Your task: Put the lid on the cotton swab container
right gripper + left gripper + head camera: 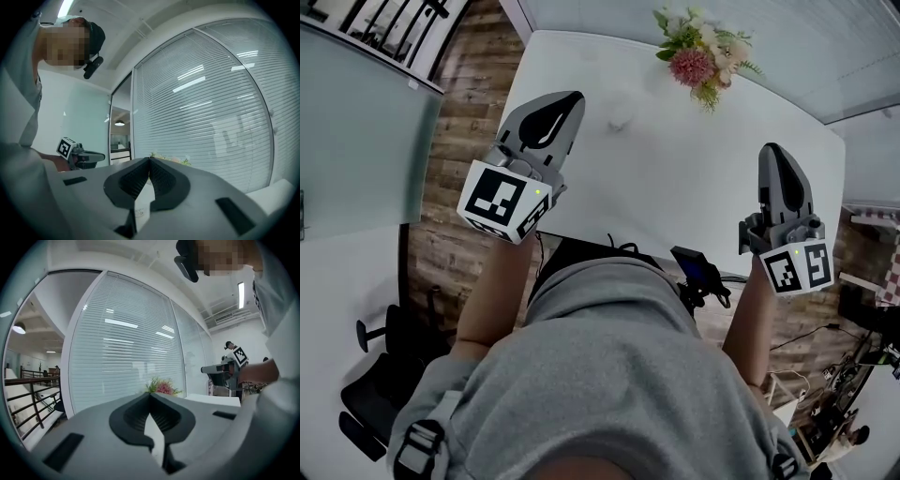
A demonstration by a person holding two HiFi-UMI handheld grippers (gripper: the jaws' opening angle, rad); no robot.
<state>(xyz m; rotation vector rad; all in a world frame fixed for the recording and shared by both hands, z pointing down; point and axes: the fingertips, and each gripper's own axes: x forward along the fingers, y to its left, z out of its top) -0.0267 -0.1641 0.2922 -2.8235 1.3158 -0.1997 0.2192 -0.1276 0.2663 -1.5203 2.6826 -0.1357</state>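
Observation:
In the head view a small pale, see-through object, too faint to make out, sits on the white table; it may be the cotton swab container. I cannot pick out a lid in any view. My left gripper hovers over the table's left side, just left of that object, its jaws shut with nothing between them. My right gripper is raised over the table's right side, also shut and empty. In both gripper views the jaws meet at the tips: the left gripper and the right gripper point level at the window blinds.
A bunch of flowers stands at the table's far edge, in front of a wall of white blinds. A wood floor runs along the table's left edge. A black office chair is at lower left, and cables and gear at lower right.

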